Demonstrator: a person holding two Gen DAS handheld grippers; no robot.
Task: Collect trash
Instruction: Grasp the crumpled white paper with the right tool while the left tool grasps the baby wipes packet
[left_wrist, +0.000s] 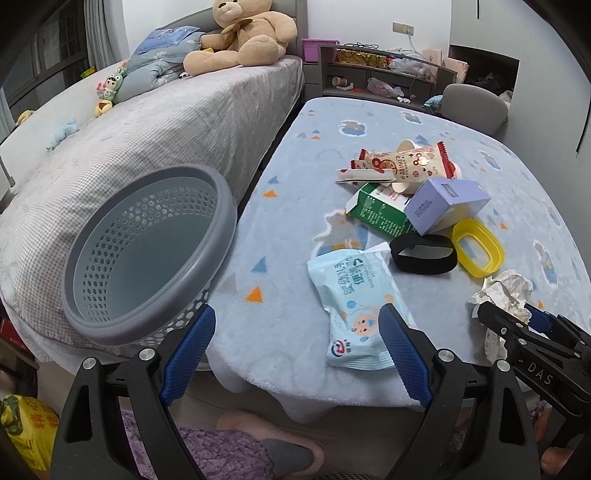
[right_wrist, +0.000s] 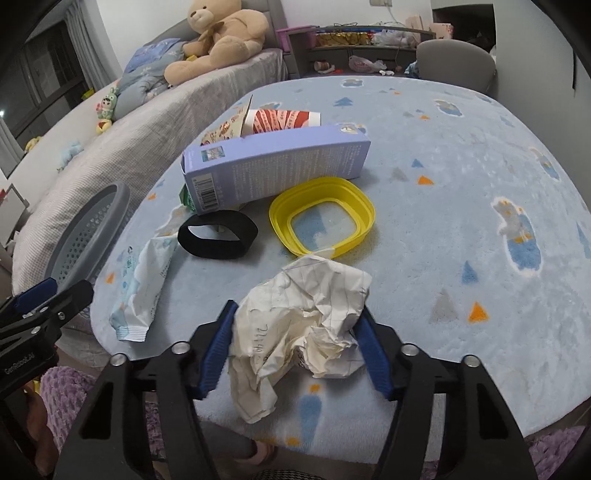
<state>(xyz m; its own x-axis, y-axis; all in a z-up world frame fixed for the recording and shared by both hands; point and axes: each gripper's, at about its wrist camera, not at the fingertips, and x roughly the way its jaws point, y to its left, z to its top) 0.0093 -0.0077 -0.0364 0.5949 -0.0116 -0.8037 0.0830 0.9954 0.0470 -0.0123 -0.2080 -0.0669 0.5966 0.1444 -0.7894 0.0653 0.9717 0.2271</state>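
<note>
A grey perforated trash basket stands at the table's left edge, also in the right wrist view. My left gripper is open and empty, near a blue wet-wipe packet. My right gripper is shut on a crumpled white paper at the table's near edge; the paper also shows in the left wrist view. Behind lie a purple box, a yellow lid, a black band, a green carton, a paper cup and a snack wrapper.
The table has a light blue fleece cover. A bed with a teddy bear stands to the left. A shelf and a chair are behind the table. A yellow bag is on the floor.
</note>
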